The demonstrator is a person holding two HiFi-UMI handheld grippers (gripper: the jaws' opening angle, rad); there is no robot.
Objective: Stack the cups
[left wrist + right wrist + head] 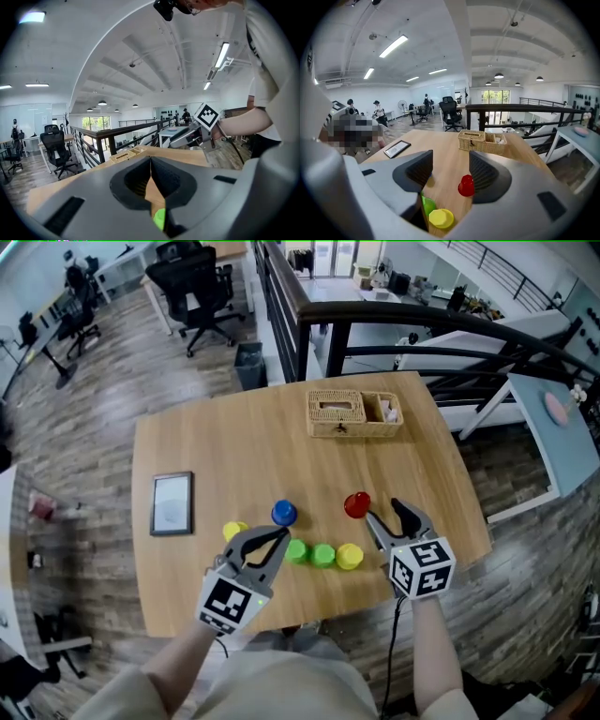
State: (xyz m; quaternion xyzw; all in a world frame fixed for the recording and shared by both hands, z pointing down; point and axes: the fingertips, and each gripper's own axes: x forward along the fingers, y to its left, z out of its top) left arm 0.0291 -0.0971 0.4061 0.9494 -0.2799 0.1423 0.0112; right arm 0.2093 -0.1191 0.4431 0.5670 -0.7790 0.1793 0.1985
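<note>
While the left gripper (279, 540) lies low over the pale wooden table (187, 442) with its jaws pressed together on nothing, the right gripper (384, 512) holds its jaws spread wide. The small red plastic cup (466, 185) stands on the table in the gap ahead of the right gripper's jaws, closer to the right-hand one. Neither pad is closed on it.

Between the two grippers, near the table's front edge, three cups sit in a row: a lime-green plastic cup (296, 551), a second green cup (323, 555) just beside it, and a yellow plastic cup (350, 556) at the right end. The left gripper's closed tips are right next to the lime-green plastic cup, which shows as a green sliver under the jaws in the left gripper view.

A small blue plastic cup (284, 513) stands apart, just beyond the left gripper's tips. A second yellow cup (234, 531) sits at that gripper's left side, partly hidden by it. No cup rests on another.

Well behind the cups, a woven wicker basket (354, 414) sits near the far edge, and a flat dark-framed tablet (172, 503) lies toward the left side.
</note>
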